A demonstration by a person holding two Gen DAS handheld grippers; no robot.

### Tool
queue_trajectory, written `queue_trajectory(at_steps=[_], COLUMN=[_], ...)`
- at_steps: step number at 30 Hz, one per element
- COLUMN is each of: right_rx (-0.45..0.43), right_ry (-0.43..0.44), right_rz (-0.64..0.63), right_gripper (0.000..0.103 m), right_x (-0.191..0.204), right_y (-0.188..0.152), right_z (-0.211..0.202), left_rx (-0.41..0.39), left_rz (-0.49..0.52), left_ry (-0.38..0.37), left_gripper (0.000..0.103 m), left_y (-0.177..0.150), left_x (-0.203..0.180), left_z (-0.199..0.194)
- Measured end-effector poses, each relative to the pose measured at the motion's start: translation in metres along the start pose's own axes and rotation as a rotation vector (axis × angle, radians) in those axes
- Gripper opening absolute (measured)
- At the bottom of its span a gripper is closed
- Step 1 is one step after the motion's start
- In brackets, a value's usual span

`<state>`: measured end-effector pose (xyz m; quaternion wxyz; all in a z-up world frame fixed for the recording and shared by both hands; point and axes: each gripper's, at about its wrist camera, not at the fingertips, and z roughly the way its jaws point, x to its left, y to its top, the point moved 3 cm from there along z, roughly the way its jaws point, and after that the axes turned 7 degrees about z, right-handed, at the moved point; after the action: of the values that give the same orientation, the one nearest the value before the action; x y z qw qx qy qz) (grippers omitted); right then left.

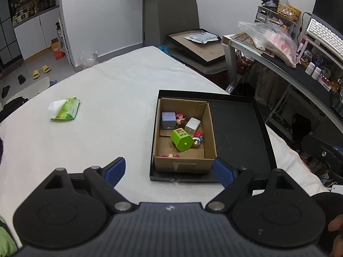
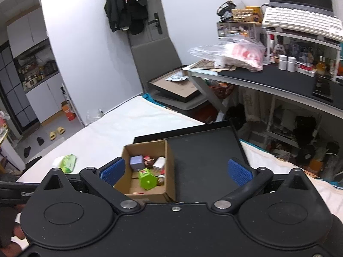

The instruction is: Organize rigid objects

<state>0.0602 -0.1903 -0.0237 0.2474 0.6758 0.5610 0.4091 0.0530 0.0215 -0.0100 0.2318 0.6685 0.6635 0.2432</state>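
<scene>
My left gripper (image 1: 169,170): jaws spread, empty, just before the cardboard box (image 1: 184,162).
My right gripper (image 2: 175,171): jaws spread, empty, above the box.
Toys: green block (image 1: 181,139), lilac cube (image 1: 168,120), inside the box.
Box: left side of black tray (image 1: 238,128).

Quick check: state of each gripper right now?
Left gripper: open, holding nothing.
Right gripper: open, holding nothing.

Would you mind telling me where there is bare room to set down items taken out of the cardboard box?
The black tray is bare to the right of the cardboard box. The white sheet is open between the box and the green tissue pack. The box itself is crowded with toys.
</scene>
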Motion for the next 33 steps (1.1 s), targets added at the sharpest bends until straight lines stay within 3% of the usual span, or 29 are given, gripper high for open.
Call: queue_trajectory(at_steps=[4, 9, 15, 20, 23, 33], right_rx=[0.000, 0.009, 0.004, 0.005, 0.011, 0.011], right_ry=[0.015, -0.017, 0.019, 0.045, 0.061, 0.021], right_rz=[0.010, -0.085, -0.011, -0.040, -0.037, -0.029], right_gripper=[0.103, 0.103, 0.103, 0.103, 0.103, 0.103], right_x=[-0.005, -0.003, -0.012, -0.014, -0.015, -0.021], right_y=[-0.005, -0.014, -0.010, -0.013, -0.014, -0.013], right_z=[-0.009, -0.018, -0.026, -0.029, -0.029, -0.029], left_rx=[-0.029, -0.076, -0.089, -0.082, -0.077, -0.071], left_rz=[0.008, 0.022, 0.056, -0.006, -0.001, 0.025], left_ry=[0.001, 0.018, 0.004, -0.049, -0.041, -0.029], left_gripper=[0.088, 0.089, 0.090, 0.090, 0.090, 0.090], left_y=[-0.005, -0.013, -0.023, -0.026, -0.029, -0.031], left_x=[-0.002, -0.005, -0.011, -0.008, -0.010, -0.017], left_z=[-0.015, -0.033, -0.048, -0.053, -0.052, -0.049])
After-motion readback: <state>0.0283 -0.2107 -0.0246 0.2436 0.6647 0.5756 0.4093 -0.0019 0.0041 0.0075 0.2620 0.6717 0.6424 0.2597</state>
